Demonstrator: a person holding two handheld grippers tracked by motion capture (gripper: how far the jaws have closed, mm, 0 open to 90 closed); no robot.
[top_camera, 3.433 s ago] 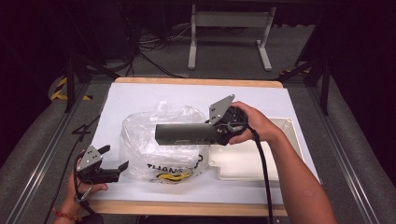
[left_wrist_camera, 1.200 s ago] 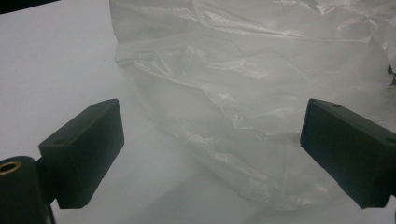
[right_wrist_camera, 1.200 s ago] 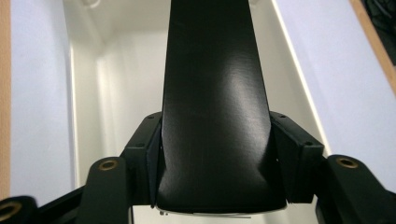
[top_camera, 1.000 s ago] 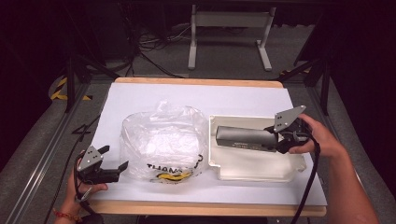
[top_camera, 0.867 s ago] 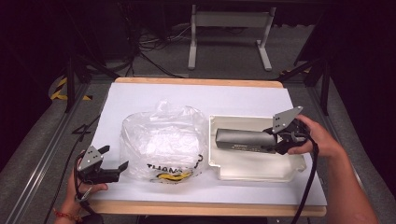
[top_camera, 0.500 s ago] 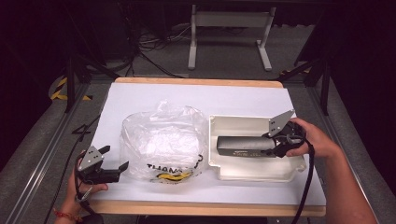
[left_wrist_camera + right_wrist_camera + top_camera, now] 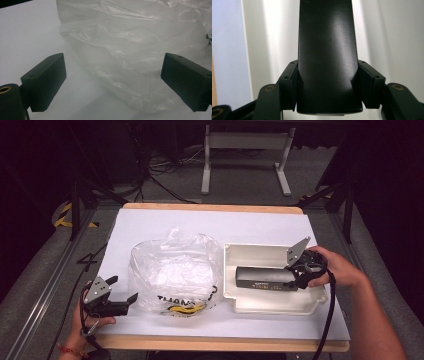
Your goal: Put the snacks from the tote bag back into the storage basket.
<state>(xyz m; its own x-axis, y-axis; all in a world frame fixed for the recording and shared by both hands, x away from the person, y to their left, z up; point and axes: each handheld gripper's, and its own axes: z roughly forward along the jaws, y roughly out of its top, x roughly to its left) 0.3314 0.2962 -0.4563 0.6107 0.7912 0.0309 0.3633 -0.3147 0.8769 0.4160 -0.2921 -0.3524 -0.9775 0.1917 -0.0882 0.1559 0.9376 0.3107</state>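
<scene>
I lower a black box into the white tray.
Right gripper jaws clamp it; left gripper, jaws apart, waits by the plastic bag.

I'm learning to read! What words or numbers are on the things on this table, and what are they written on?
"THAN": black letters low on the front of the clear plastic bag; the rest of the word is lost in the crinkles.
A small yellow mark sits under those letters, too blurred to read.
A line of small pale print runs along the side of the black box held in the right claw over the white tray; it is too small to read.
</scene>
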